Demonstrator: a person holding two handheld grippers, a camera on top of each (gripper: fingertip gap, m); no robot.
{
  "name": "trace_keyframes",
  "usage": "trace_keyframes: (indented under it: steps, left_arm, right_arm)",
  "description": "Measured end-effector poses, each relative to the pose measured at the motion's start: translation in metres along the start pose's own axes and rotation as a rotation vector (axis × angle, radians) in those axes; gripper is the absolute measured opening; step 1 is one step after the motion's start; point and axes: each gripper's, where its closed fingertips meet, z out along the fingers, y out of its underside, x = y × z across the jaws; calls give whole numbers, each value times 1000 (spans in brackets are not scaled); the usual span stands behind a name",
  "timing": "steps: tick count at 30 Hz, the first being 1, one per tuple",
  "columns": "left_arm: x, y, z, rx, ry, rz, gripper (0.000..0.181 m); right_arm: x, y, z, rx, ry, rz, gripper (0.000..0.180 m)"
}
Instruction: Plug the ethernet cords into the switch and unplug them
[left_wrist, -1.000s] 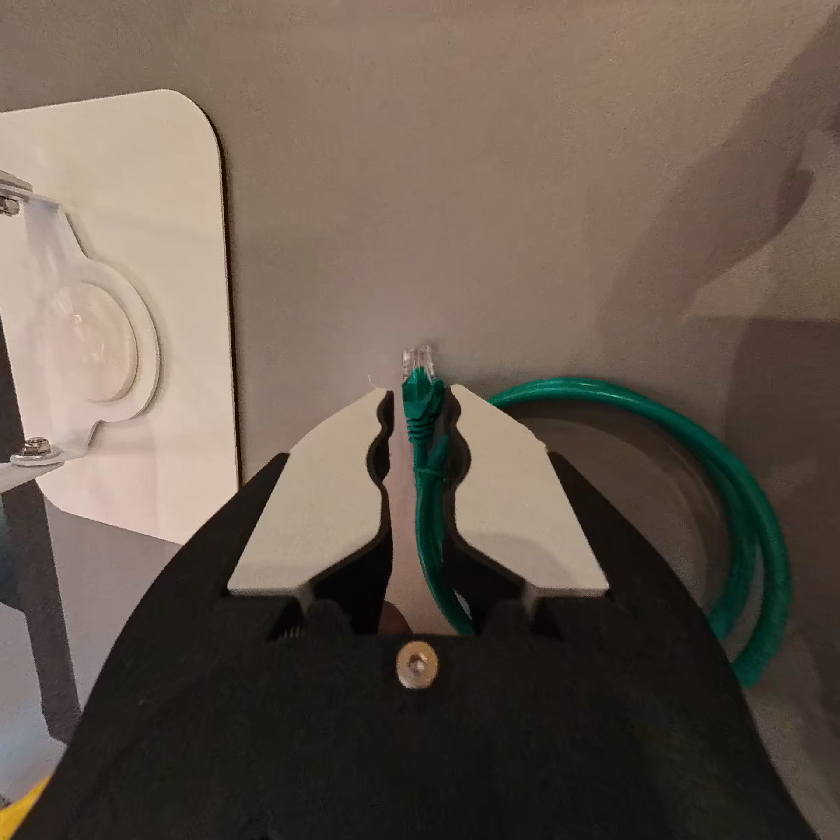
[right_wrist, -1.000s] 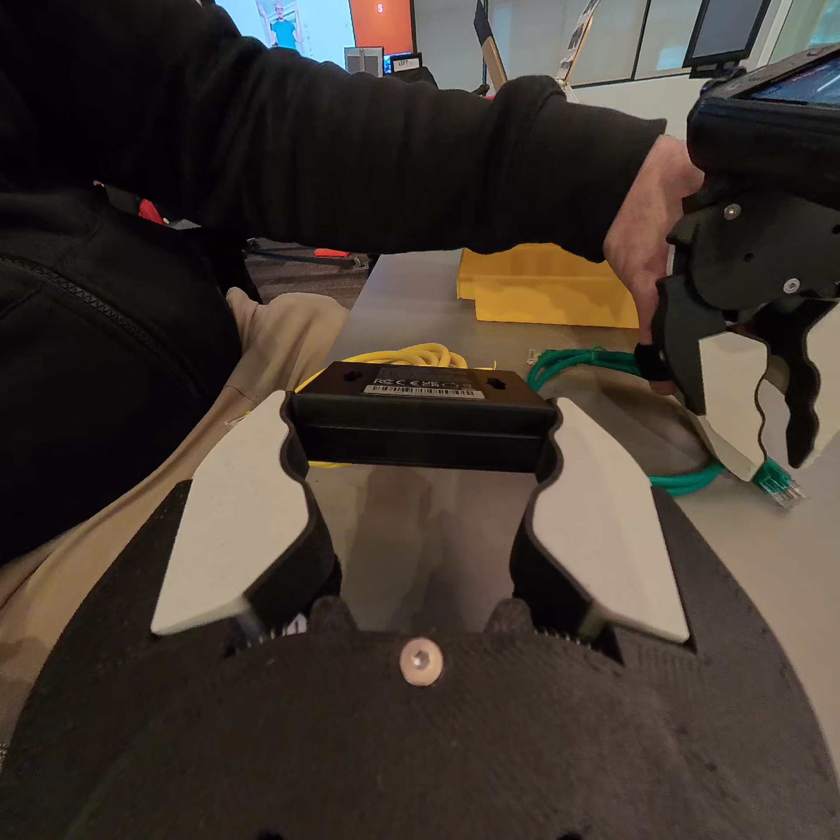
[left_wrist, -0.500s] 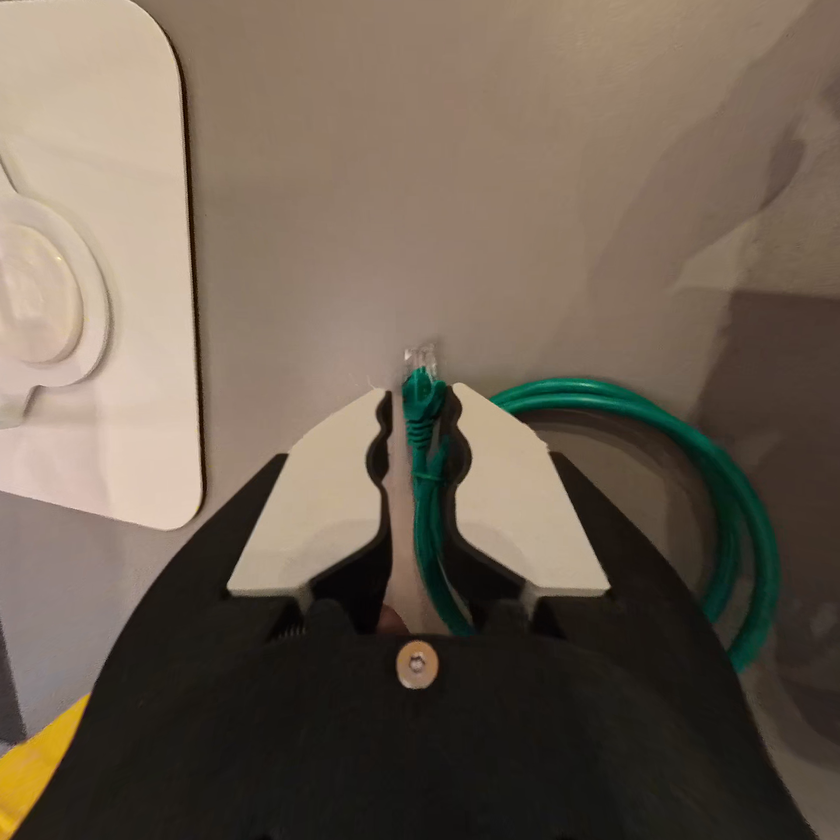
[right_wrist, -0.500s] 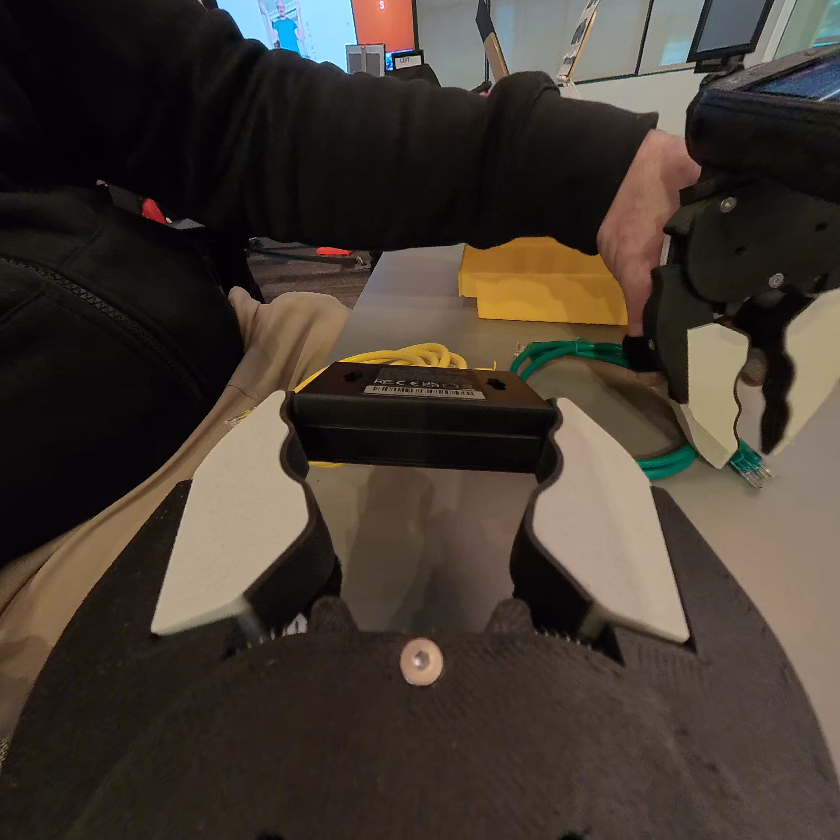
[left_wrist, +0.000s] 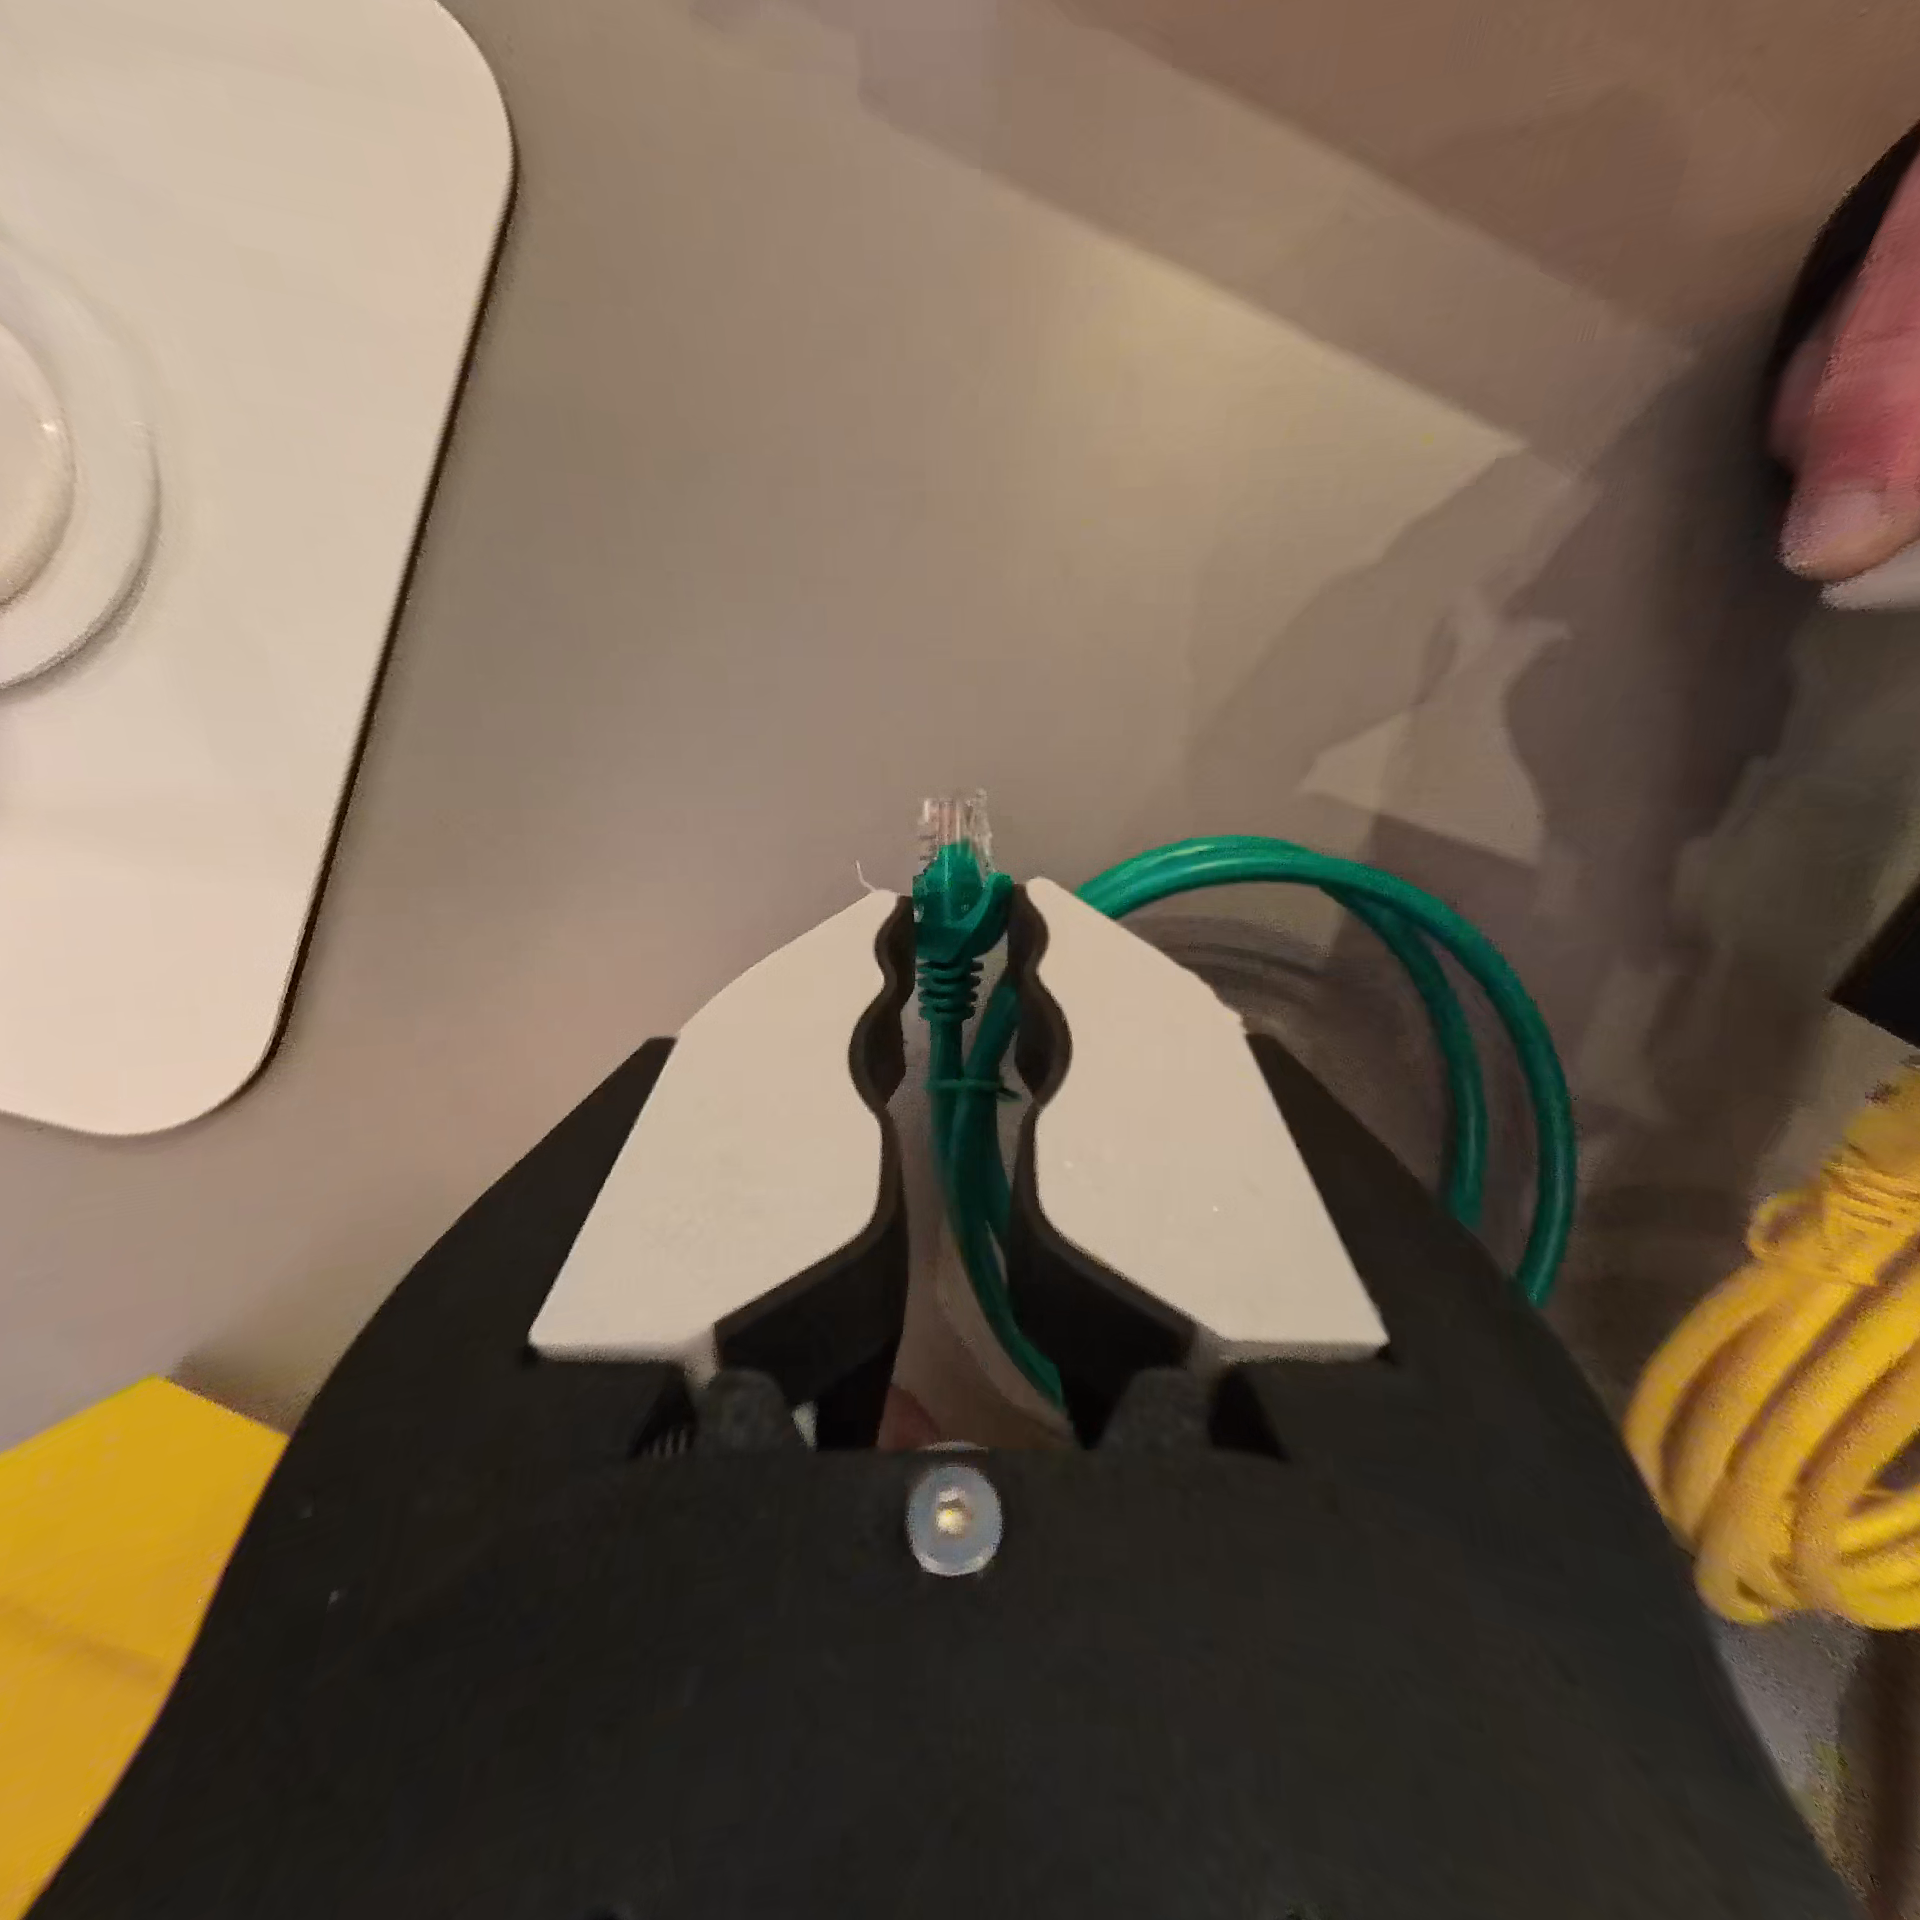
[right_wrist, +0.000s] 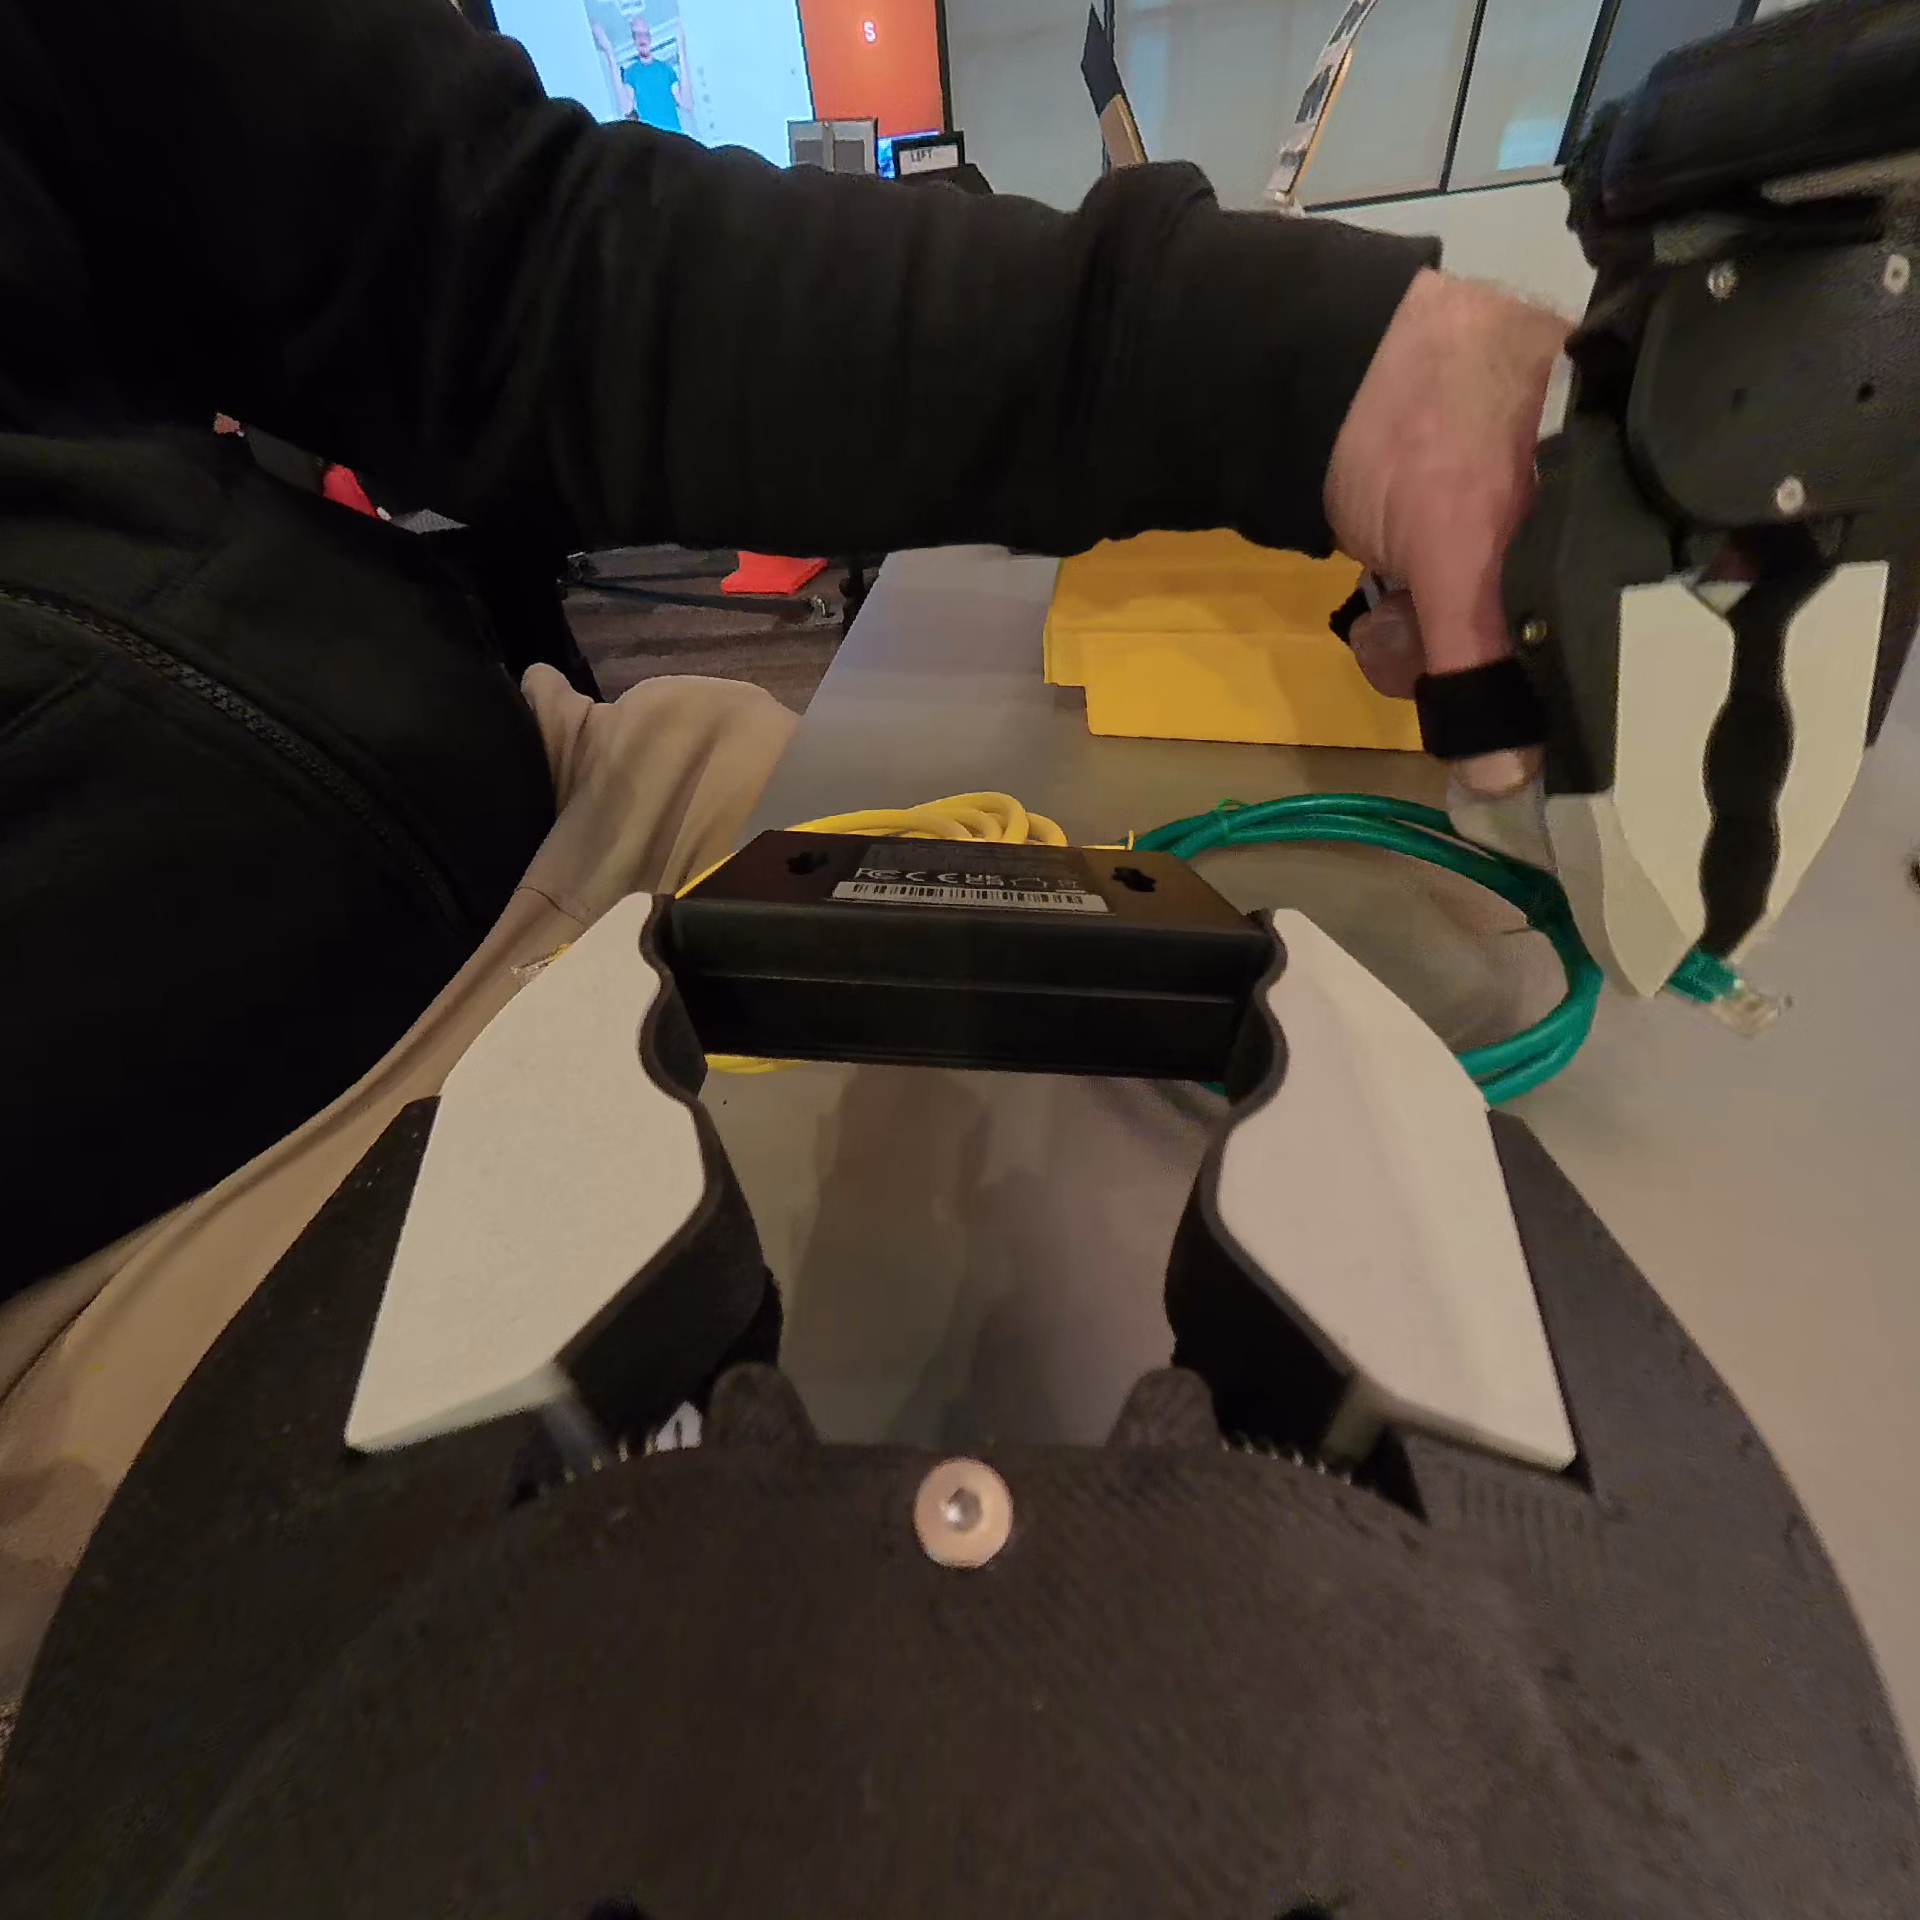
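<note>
My left gripper (left_wrist: 958, 896) is shut on the green ethernet cord (left_wrist: 1496, 997) just behind its clear plug (left_wrist: 953, 825), which sticks out past the fingertips. The rest of the cord loops to the right on the grey table. In the right wrist view the left gripper (right_wrist: 1704, 956) points down at the right with the plug (right_wrist: 1730, 992) close to the table. My right gripper (right_wrist: 961, 966) is shut on the black switch (right_wrist: 961, 935), held by its two ends, its label side up. A coiled yellow ethernet cord (right_wrist: 940, 816) lies behind the switch and also shows in the left wrist view (left_wrist: 1787, 1382).
A white board (left_wrist: 239, 416) with a clear round fitting lies on the table at the upper left. A yellow bin (right_wrist: 1205, 644) stands behind the cords. A person's black sleeve (right_wrist: 831, 343) crosses above the switch, and a hand (left_wrist: 1860, 416) shows at the right edge.
The left gripper has carried the green plug across the table toward the switch side; the white board slid left in its view, and the yellow cord and a hand came in at right.
</note>
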Motion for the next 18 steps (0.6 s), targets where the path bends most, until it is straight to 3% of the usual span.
trace_keyframes:
  steps: [1, 8, 12, 18]
  left_arm:
    - [3, -2, -6, 10, 11, -2, 17]
    - [37, -33, -73, 196, 113, 35, 16]
    - [44, -37, -115, 192, 46, 138, 16]
    - [55, -21, -157, 142, 71, 189, 16]
  right_arm:
    - [0, 0, 0, 1, 1, -1, 100]
    - [1, -4, -2, 29, 11, -10, 100]
    - [3, -5, -3, 42, 21, -16, 100]
    - [6, -7, -4, 53, 45, -34, 100]
